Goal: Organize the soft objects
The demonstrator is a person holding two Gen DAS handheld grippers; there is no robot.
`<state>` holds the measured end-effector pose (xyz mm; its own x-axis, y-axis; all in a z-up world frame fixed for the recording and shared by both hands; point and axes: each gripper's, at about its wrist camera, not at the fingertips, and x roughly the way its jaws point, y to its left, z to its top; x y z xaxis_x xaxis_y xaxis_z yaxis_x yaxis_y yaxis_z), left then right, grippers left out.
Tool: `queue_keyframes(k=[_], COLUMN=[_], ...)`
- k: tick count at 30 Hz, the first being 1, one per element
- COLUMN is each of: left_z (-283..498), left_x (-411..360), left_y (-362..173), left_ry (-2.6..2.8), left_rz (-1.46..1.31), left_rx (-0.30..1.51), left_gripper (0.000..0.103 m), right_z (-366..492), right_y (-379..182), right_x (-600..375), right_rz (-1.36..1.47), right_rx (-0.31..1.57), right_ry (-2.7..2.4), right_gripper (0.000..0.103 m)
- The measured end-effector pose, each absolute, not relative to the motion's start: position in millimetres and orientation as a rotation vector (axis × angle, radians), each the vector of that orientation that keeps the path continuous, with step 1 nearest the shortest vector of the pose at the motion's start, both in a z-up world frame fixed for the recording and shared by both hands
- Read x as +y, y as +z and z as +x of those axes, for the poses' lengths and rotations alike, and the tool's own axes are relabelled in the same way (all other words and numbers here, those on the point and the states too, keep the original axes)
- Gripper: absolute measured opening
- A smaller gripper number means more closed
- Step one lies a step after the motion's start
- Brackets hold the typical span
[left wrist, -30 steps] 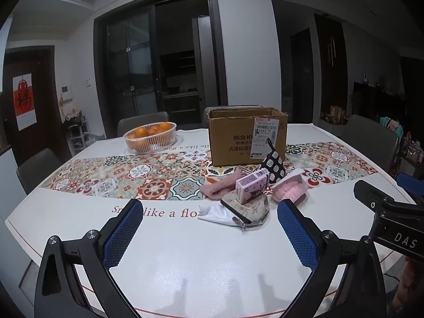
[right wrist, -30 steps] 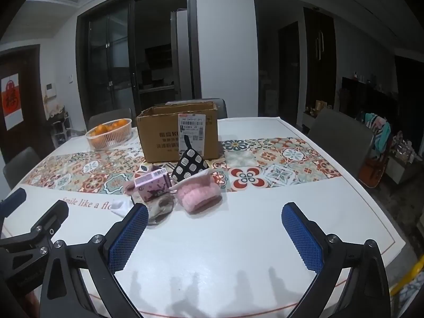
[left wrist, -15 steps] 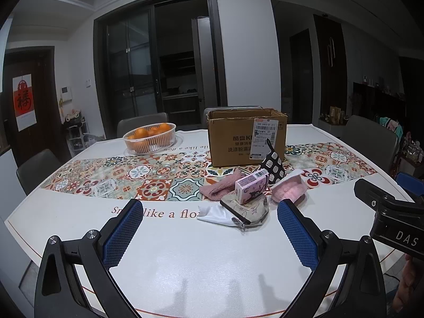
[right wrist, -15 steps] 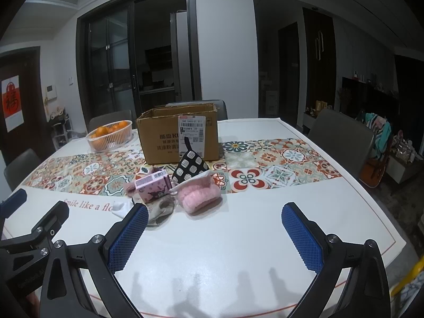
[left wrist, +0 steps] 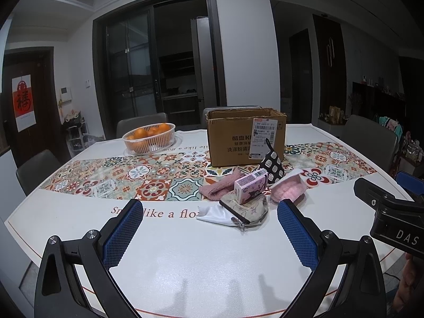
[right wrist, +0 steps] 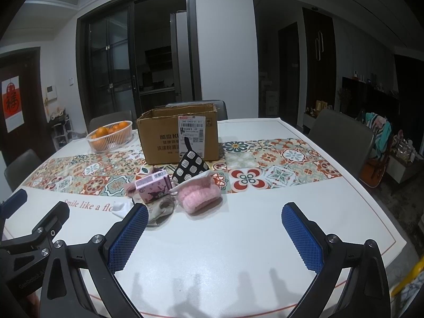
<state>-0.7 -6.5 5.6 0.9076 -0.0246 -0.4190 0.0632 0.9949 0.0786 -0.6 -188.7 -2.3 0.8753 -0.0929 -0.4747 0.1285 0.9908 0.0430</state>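
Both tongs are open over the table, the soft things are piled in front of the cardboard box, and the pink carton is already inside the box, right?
Not quite. The pink carton is not inside the cardboard box; it rests on the floral pouch in the pile in front of it, as the left wrist view shows. The left tongs and right tongs are both open.

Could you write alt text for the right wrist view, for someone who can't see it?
An open gripper with blue pads hovers over a table, empty. Ahead lies a small pile: a pink fluffy slipper, a pink box, a spotted pouch, before a cardboard box.
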Motion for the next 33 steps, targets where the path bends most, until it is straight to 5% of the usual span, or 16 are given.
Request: queue_keyframes(k=[33], left_z=[-2.2], left_x=[-6.8], left_y=[7.3], left_ry=[-0.045], left_rz=[0.095], left_rx=[0.428], left_gripper=[0.103], right_z=[-0.7], right_y=[-2.2], right_x=[-190.0], right_rz=[0.079], right_rx=[0.492], right_ry=[-0.114], right_gripper=[0.102])
